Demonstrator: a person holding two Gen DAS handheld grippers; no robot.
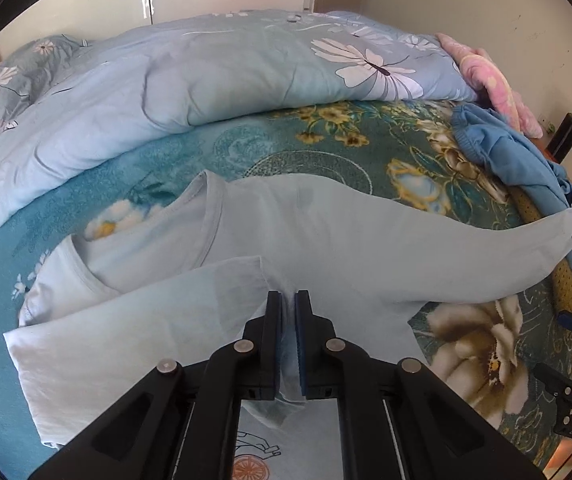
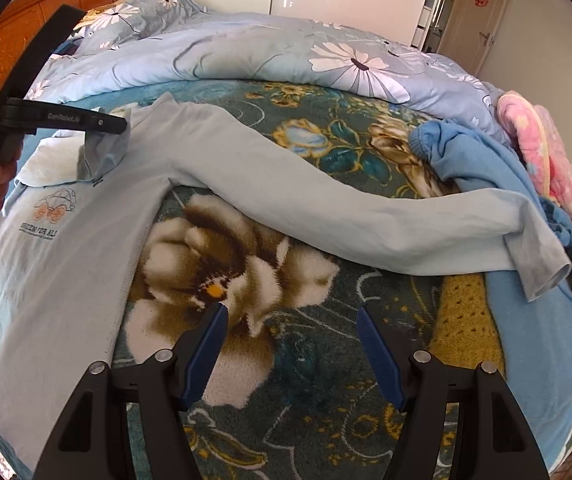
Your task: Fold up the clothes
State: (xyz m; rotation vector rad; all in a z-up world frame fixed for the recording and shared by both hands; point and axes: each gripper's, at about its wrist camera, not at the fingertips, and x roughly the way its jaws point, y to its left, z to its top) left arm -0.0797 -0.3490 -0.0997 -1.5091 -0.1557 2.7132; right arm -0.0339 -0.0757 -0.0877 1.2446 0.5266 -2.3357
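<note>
The pale blue shirt [image 2: 66,264] is spread on the bed [image 2: 326,360], one sleeve [image 1: 134,320] pinched between the nearly closed left gripper [image 1: 288,300] fingers over the chest. It should be laid flat and smoothed before release. The right gripper [image 2: 292,312] fingers are spread, empty.

Bright even daylight, soft shadows, sharp focus, strong fisheye edge-bending.

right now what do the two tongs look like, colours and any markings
Both are black plastic with silver round rivets at the linkage joints. The left tongs have black fingers with thin blue pads on the inner faces. The right tongs have ribbed dark blue pads. Seen from the side in the right wrist view, the left one carries small white lettering on its body.
</note>
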